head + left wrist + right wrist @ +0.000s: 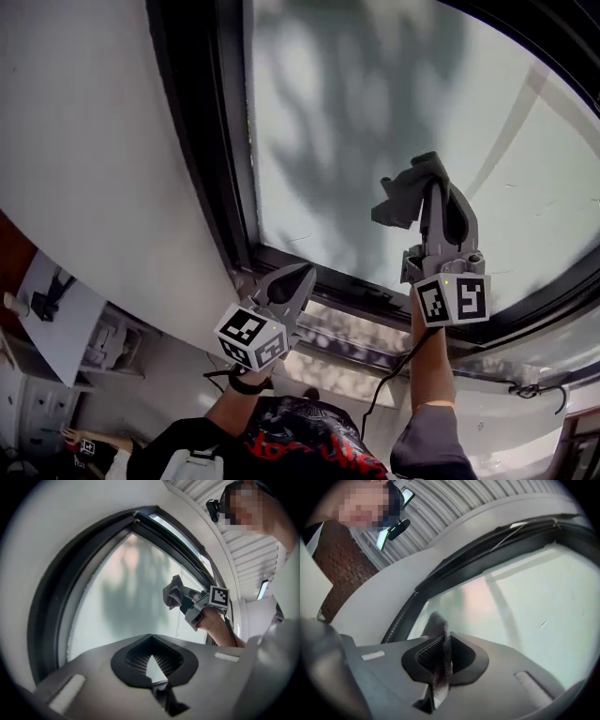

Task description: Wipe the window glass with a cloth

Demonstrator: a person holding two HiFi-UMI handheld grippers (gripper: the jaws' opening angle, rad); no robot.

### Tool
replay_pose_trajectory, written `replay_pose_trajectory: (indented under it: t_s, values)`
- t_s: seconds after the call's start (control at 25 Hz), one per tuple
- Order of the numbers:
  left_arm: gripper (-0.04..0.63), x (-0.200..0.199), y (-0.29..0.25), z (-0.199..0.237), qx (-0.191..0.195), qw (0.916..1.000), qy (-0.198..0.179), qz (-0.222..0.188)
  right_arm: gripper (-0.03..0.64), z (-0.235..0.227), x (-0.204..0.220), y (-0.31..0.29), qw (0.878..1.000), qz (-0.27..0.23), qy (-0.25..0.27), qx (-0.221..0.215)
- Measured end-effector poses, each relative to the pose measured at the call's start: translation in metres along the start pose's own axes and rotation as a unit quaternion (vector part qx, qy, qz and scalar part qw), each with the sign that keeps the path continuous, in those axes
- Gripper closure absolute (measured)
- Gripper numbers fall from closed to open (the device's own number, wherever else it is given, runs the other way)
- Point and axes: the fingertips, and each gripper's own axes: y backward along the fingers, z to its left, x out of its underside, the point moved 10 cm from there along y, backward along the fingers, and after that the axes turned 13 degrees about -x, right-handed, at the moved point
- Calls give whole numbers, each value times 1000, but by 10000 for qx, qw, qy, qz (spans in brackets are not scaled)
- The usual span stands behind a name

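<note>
The cloth (440, 677) is blurred, and whether it touches the window glass (525, 602) cannot be told.

White wall (84, 141) filled the left of picture; black window frame (202, 141) ran beside it. Pale daylit glass (375, 94) with soft shadows upper right. White cabinet (33, 408) lower left.

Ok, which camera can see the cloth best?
The right gripper view. There the grey cloth is close up in the middle, pinched between the jaws of the right gripper. The head view shows it as a small bunch at that gripper's tip, in front of the window glass. The left gripper view shows it small and farther off.
</note>
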Motion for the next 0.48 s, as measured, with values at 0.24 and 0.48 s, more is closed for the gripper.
replay_pose_trajectory:
  t_s: [0.24, 0.48]
  values:
    - [593, -15, 64, 59, -887, 9956, 25, -287, 598, 97, 76, -131, 9862, 401, -951, -1291]
    - [593, -23, 88, 83, -1328, 9902, -9, -423, 598, 118, 111, -184, 9758, 702, -1337, -1580]
